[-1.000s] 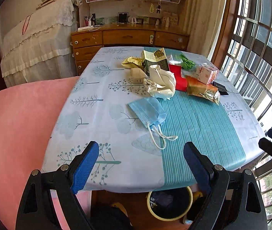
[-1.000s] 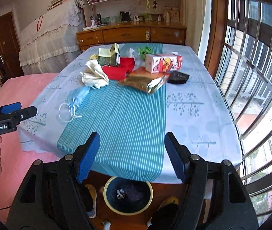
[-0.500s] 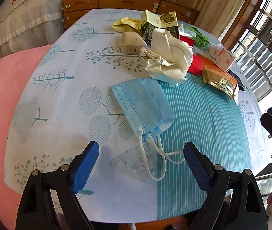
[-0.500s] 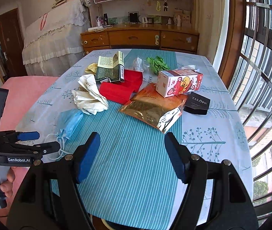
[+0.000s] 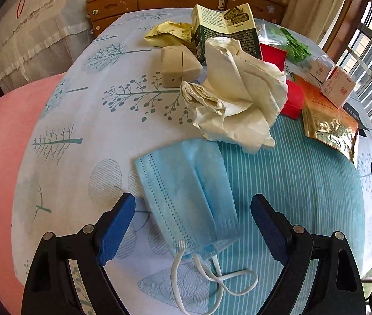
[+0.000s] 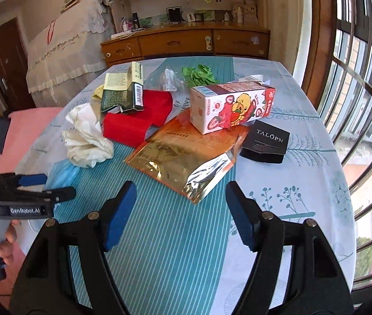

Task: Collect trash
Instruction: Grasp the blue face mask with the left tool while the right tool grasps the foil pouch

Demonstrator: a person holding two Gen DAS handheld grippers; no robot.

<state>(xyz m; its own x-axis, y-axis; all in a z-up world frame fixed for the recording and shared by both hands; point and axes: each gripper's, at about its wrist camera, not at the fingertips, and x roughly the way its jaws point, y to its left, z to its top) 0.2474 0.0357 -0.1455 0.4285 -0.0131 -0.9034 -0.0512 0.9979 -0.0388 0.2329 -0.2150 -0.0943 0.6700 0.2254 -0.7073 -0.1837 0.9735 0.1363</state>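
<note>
A blue face mask with white ear loops lies on the tablecloth between the fingers of my open left gripper. Beyond it lies crumpled cream paper. My right gripper is open and empty, just short of an orange and gold foil pouch. A strawberry milk carton rests on the pouch's far end. The left gripper shows at the left of the right wrist view, over the mask.
Further trash sits behind: a green carton, red boxes, a yellow wrapper, a beige wedge, green leaves, a black TALOPN box. A wooden dresser stands beyond the table; windows are on the right.
Both grippers moved forward over the table. The left one came down around the face mask; the right one closed in on the foil pouch. The bin under the table left view.
</note>
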